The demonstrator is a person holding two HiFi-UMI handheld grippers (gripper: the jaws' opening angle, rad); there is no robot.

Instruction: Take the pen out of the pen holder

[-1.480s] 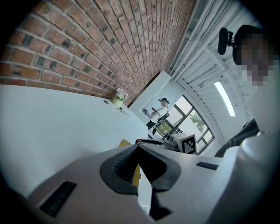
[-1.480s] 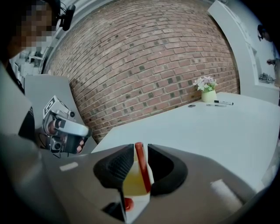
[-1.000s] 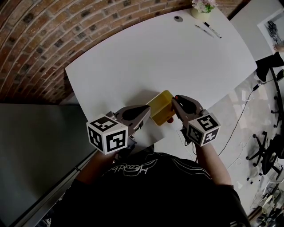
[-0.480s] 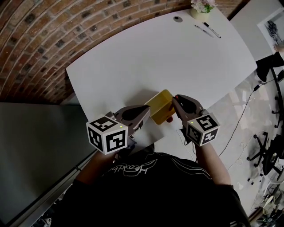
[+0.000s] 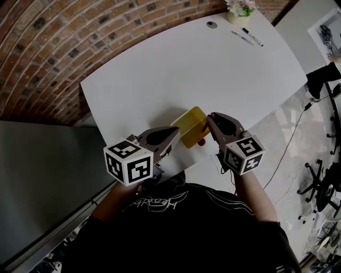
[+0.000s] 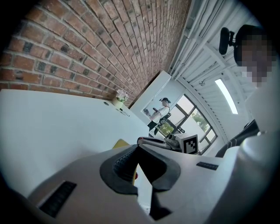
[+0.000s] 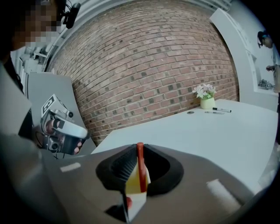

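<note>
Pen (image 7: 140, 168): red, upright against yellow pen holder (image 5: 189, 125), apparently not yet clear | right gripper (image 5: 212, 119): clamped on its shaft, for lifting out | left gripper (image 6: 138, 148): jaws together, seemingly pinching holder's wall to steady it | table (image 5: 160, 69): white.

You are working in an office-type room. A white worktop (image 5: 176, 69) stands beside a bare brick wall (image 5: 64, 48). At its far end are two marker pens (image 5: 251, 36) and a small pot of flowers (image 5: 238, 8). Wheeled chair bases (image 5: 314, 186) and a trailing cable (image 5: 285, 149) occupy the glossy floor on your right. The left gripper view shows large windows (image 6: 192, 118) and a ceiling light strip (image 6: 226, 96).
</note>
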